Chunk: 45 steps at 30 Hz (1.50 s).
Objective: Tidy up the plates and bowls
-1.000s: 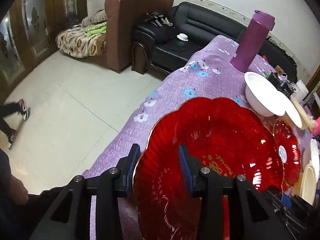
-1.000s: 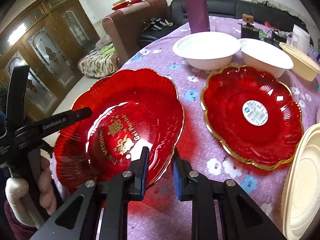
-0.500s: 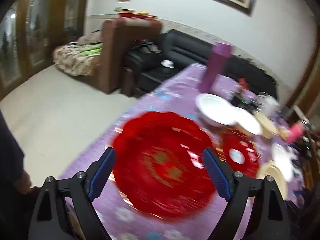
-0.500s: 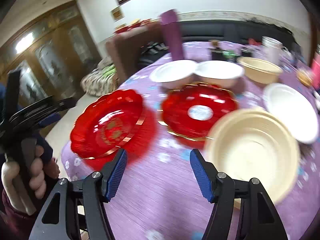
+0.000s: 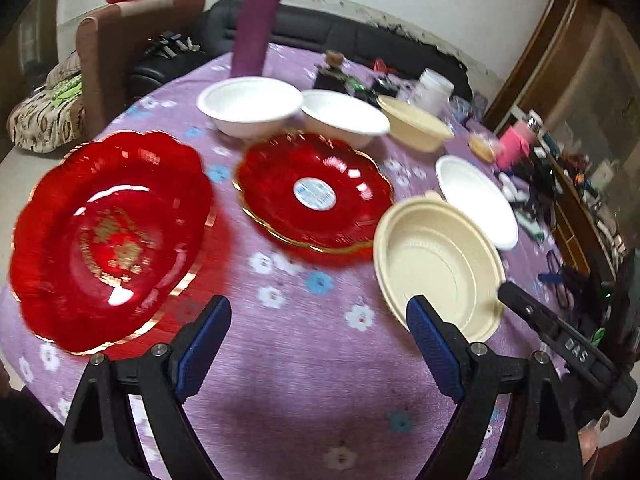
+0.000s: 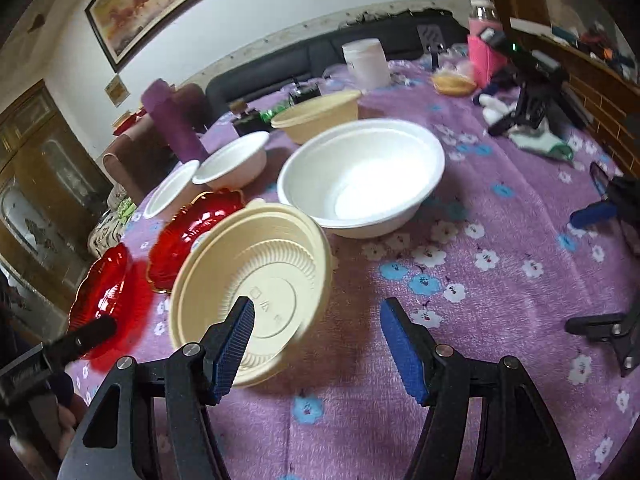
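Two red scalloped plates lie on the purple flowered tablecloth: a large one with gold lettering at the left and one with a white sticker beside it. A cream bowl sits nearer me, also in the right wrist view. A white bowl lies behind it. Two more white bowls and a second cream bowl stand at the back. My left gripper is open and empty above the cloth. My right gripper is open and empty, its left finger beside the cream bowl.
A tall purple flask stands at the table's far edge. A white jar, a pink cup and black gear crowd the far right. Sofas stand behind the table.
Both grippers have let go of the large red plate, opened wide and swung right. The plate now lies on the cloth at the left.
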Tool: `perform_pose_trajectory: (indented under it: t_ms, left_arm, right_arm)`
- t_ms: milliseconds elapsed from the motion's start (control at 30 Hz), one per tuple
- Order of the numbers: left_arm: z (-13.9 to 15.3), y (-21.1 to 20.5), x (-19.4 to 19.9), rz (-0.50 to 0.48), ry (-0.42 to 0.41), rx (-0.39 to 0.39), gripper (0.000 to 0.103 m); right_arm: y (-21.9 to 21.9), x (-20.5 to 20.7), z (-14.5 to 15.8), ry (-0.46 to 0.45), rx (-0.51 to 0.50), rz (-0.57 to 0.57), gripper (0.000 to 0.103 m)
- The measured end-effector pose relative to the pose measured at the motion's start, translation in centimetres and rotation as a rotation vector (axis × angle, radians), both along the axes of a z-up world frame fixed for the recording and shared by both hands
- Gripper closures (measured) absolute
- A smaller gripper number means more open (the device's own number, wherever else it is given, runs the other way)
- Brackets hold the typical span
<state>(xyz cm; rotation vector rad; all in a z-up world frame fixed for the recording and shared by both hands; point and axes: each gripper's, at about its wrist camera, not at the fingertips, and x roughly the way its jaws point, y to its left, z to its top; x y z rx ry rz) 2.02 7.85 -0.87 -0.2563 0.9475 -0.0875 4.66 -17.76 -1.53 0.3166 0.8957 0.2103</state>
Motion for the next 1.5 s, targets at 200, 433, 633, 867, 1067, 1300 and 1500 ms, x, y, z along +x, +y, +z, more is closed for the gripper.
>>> perform_pose_trajectory:
  t_ms: [200, 433, 633, 867, 1067, 1300, 1500]
  left_arm:
    - [-0.4, -2.2, 0.1, -0.013, 0.023, 0.026, 0.014]
    - [-0.9, -3.5, 1.5, -0.024, 0.035, 0.043, 0.014]
    - [-2.3, -4.7, 4.0, -0.029, 0.073, 0.023, 0.024]
    - [-4.5, -6.7, 5.2, -0.078, 0.152, 0.012, 0.058]
    - [-4.5, -7.7, 5.2, -0.09, 0.143, 0.05, 0.069]
    - [-3.8, -7.9, 4.3, -0.092, 0.108, 0.085, 0.084]
    - [-2.7, -7.4, 3.0, -0.074, 0.08, 0.091, 0.084]
  right_arm:
    - [1.4, 2.5, -1.9, 0.029, 0.025, 0.028, 0.033]
    - [0.8, 3.5, -4.0, 0.124, 0.129, 0.077, 0.081]
    - [-1.1, 2.9, -5.0, 0.185, 0.214, 0.096, 0.086]
    - [-2.1, 2.0, -5.0, 0.208, 0.241, 0.095, 0.086]
    - [-1.5, 1.7, -4.5, 0.184, 0.203, 0.096, 0.086]
    - [-0.7, 1.2, -3.9, 0.163, 0.179, 0.112, 0.086]
    - [0.1, 0.5, -2.9, 0.14, 0.167, 0.131, 0.086]
